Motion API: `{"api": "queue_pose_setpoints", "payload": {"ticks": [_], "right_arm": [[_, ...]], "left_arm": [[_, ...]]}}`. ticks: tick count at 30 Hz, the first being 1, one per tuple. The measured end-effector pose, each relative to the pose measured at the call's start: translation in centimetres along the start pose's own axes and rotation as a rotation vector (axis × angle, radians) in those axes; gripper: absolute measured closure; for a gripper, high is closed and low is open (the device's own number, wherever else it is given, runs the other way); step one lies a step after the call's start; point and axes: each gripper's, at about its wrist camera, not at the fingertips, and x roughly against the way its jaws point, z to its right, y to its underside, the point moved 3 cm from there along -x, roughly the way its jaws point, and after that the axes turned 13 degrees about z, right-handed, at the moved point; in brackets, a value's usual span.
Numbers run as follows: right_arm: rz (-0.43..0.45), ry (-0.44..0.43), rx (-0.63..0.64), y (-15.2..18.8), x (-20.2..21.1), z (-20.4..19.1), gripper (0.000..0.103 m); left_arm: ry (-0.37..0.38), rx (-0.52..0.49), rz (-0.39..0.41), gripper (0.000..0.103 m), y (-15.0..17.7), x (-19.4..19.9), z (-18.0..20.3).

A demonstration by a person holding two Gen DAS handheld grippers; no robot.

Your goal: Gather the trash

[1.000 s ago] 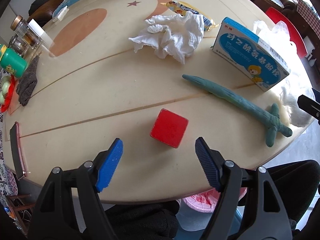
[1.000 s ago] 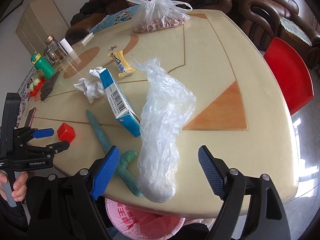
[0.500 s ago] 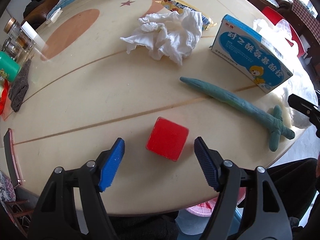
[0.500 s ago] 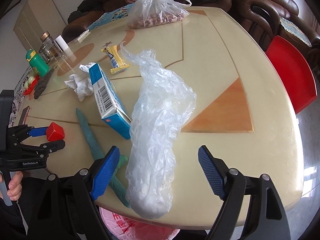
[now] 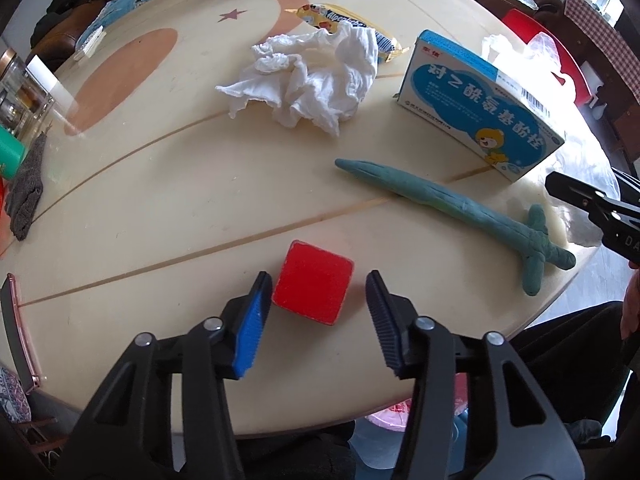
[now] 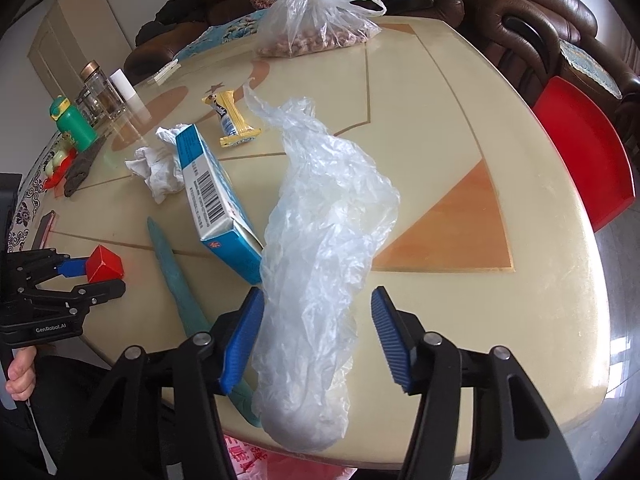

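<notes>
Desk (image 6: 460, 128): cream top with orange inlays, things spread over the near half.

Clear bag (image 6: 320, 264): crumpled and long, lies near the front edge, its near end over the rim. It touches the box on the side toward the left hand.

Box (image 5: 480, 108): blue and white, stands on its long edge, tilted, between the tissue and the bag.

Tissue (image 5: 308, 76): white wad, mid-desk, partly over the yellow wrapper (image 6: 232, 120).

Clay (image 5: 452, 208): green sword shape, flat on the desk, runs from near the box to the front edge.

Cube (image 5: 312, 282): red, near the front edge, apart from the clay.

Left gripper (image 5: 318, 320): points down at the cube. Jaws have just been closing, now narrow, with the cube between them. One pad touches or nearly touches one side, a gap shows on the other. No firm grip.

Right gripper (image 6: 318, 336): jaws have just been closing and now straddle the bag's near end. One pad is at the plastic, the other stands clear. Not clamped.

Pink bin (image 6: 256, 460) shows below the desk edge.
</notes>
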Motion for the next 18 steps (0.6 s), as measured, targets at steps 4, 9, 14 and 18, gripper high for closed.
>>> {"api": "queue_pose_setpoints", "payload": {"ticks": [4,9,14,18], "right_arm": [[-0.005,-0.008,0.0,0.12,-0.19,-0.13,0.06],[-0.002,0.0,0.014,0.1,-0.19,-0.29,0.065],[0.001,0.014,0.025,0.02,-0.23,-0.32,0.07],[0.009,0.014,0.015,-0.12,-0.02,-0.1,0.072]], "left_arm": [[-0.001,-0.001,0.002,0.061,-0.25,0.0,0.09],[-0.001,0.003,0.001,0.067,-0.64,-0.06,-0.36],[-0.007,-0.003,0.001,0.068,-0.66,-0.12,-0.46],[-0.013,-0.002,0.001,0.068,-0.6,-0.23,-0.53]]}}
